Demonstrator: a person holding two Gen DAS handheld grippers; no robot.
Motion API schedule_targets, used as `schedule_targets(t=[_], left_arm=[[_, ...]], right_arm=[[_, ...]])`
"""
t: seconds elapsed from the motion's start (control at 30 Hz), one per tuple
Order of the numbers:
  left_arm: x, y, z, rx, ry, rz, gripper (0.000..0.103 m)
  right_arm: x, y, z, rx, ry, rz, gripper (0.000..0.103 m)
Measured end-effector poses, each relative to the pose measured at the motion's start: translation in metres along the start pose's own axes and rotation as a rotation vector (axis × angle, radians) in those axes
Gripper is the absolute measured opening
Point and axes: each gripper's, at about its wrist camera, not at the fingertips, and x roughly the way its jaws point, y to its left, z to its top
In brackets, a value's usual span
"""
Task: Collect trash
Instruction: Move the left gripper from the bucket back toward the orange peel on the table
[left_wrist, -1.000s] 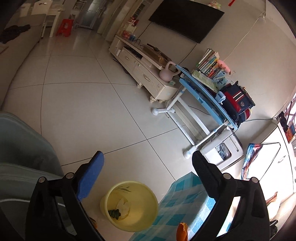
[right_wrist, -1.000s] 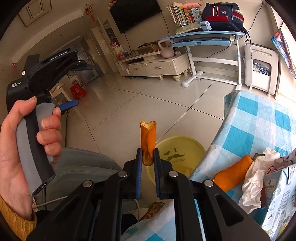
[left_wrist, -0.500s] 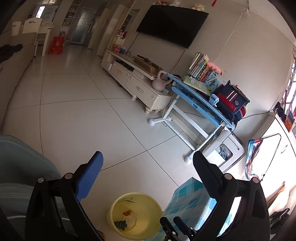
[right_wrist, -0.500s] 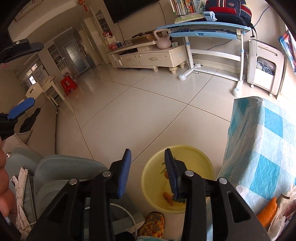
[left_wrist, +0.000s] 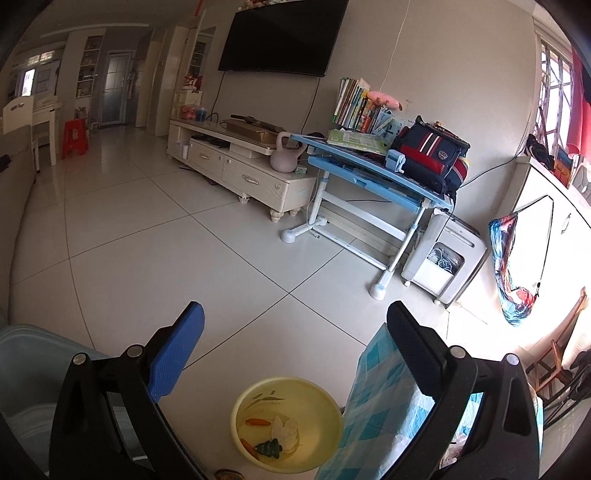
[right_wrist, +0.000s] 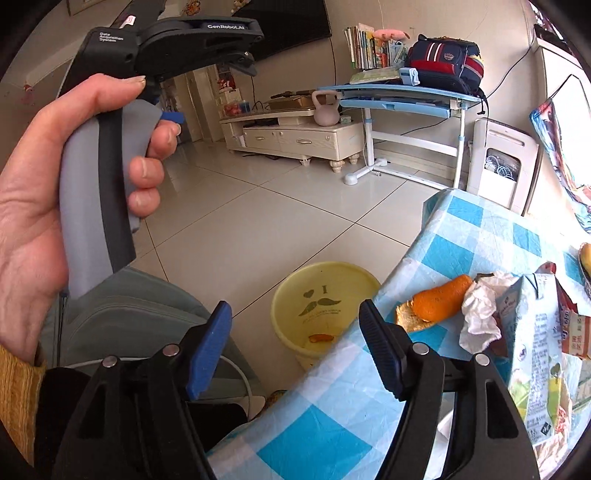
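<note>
One peel (right_wrist: 320, 337) now in bin (right_wrist: 295, 291); right claw (right_wrist: 295, 347) just opened, empty.

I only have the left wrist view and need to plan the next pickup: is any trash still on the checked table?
Observer: Yes. An orange peel lies on the table, near the edge beside the yellow bin.
Operator: Anything next to it?
Observer: A crumpled white tissue sits at the peel's end, against a printed carton.
Operator: Is the right claw free to grab?
Observer: Its jaws have just been opening. The right claw is open, with nothing between them.
</note>
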Motion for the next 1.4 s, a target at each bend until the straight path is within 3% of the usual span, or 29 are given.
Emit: schedule_targets(t=[0.23,0.7,1.1,1.4], left_arm=[[-0.008,-0.020,-0.007,0.086,-0.038,0.028,0.096],[-0.019,-0.050,-0.012,0.219,-0.083,0.059,0.096],[-0.015,-0.055,-0.016,0.270,-0.068,0.055,0.096],[-0.007,-0.064,-0.023,0.335,-0.011,0.031,0.096]], right_arm=[[-0.038,-0.023,-0.025,0.088,-0.028,-0.069,0.071],[-0.046,-0.049,-0.057,0.144,0.026,-0.114,0.071],[-0.045,-0.046,-0.067,0.140,0.034,-0.113,0.073],[-0.054,-0.057,-0.067,0.152,0.018,-0.154,0.074]])
